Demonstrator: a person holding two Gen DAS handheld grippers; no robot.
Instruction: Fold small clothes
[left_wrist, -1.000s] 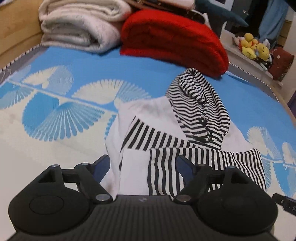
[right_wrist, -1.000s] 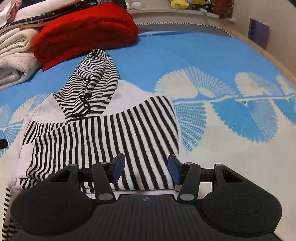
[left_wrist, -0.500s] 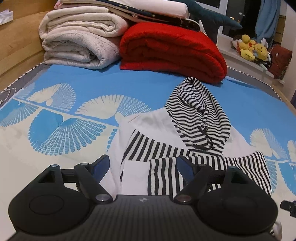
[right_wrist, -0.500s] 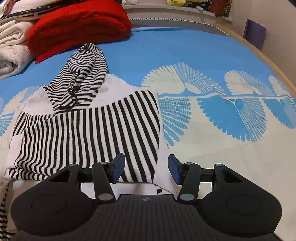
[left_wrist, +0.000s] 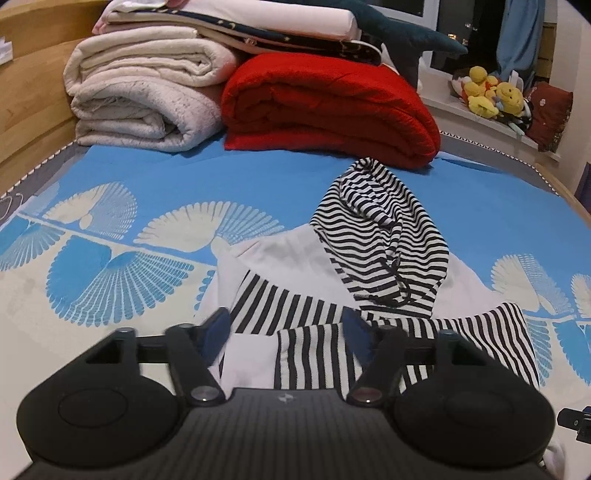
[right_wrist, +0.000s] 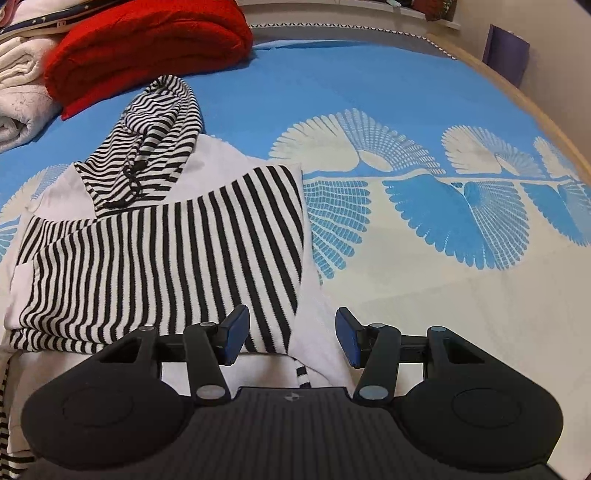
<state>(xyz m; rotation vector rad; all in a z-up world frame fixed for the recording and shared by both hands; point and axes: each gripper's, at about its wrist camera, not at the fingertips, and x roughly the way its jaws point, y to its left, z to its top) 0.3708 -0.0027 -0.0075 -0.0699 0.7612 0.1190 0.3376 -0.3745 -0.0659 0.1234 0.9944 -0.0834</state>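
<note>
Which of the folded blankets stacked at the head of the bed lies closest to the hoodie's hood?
The red blanket: its edge sits just beyond the striped hood; the cream blankets lie farther left.

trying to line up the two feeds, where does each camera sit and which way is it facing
Left wrist: on the left gripper, angled down over the hoodie; its jaws are closing, nothing gripped; the red blanket lies beyond.
Right wrist: on the right gripper, angled down at the hoodie's right edge; jaws open.
Shared: hoodie, striped hood, red blanket, blue bedspread.

Striped hoodie (left_wrist: 369, 266) flat on bed, sleeves folded across, hood up.
</note>
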